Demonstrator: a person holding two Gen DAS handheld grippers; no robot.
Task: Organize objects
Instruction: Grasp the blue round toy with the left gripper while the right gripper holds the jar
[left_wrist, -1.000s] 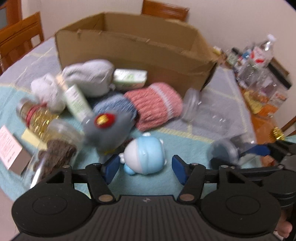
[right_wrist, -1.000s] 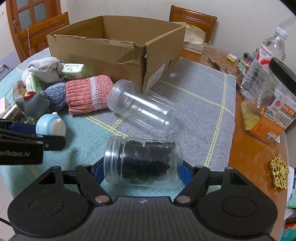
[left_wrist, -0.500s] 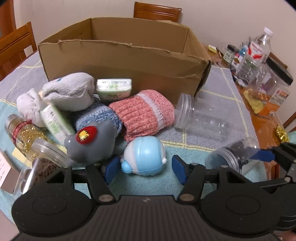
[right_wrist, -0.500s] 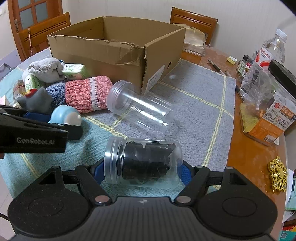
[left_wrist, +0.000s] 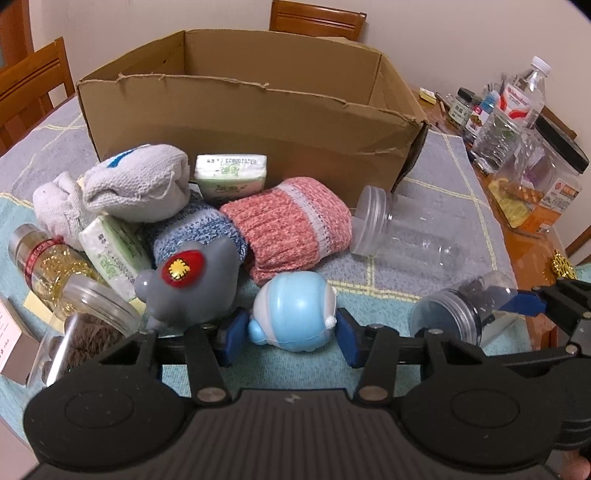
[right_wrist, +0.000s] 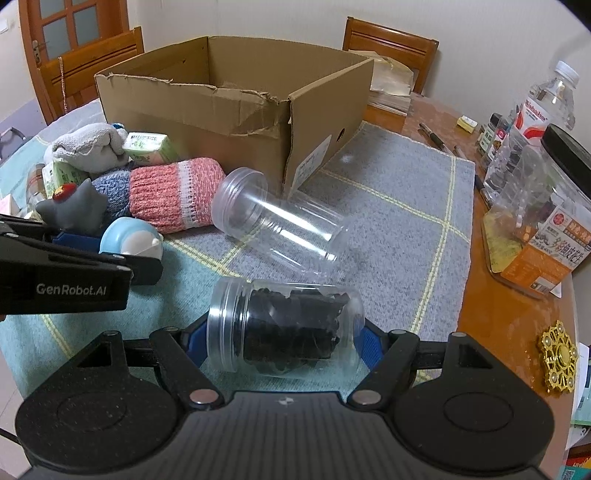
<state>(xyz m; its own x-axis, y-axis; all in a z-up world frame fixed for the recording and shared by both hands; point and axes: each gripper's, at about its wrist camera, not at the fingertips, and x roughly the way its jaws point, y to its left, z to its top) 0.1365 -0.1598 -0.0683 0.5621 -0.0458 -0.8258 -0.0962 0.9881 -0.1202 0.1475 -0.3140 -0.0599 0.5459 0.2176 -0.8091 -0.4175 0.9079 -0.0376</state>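
Barely started, I'd say: the cardboard box (left_wrist: 240, 122) shows nothing inside from here. My left gripper (left_wrist: 290, 330) has just clamped onto the blue toy (left_wrist: 293, 312) on the cloth; my right gripper (right_wrist: 284, 338) clasps the jar of dark pieces (right_wrist: 286, 328). Socks, tissue packs and the empty jar (right_wrist: 277, 225) lie outside, waiting.

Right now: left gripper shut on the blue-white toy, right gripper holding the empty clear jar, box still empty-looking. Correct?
One error: the right gripper holds the jar of dark pieces, not the empty clear jar, which lies free on the mat nearer the box; the right wrist view shows it. The left gripper, its jaws just closed, is shut on the blue-white toy.
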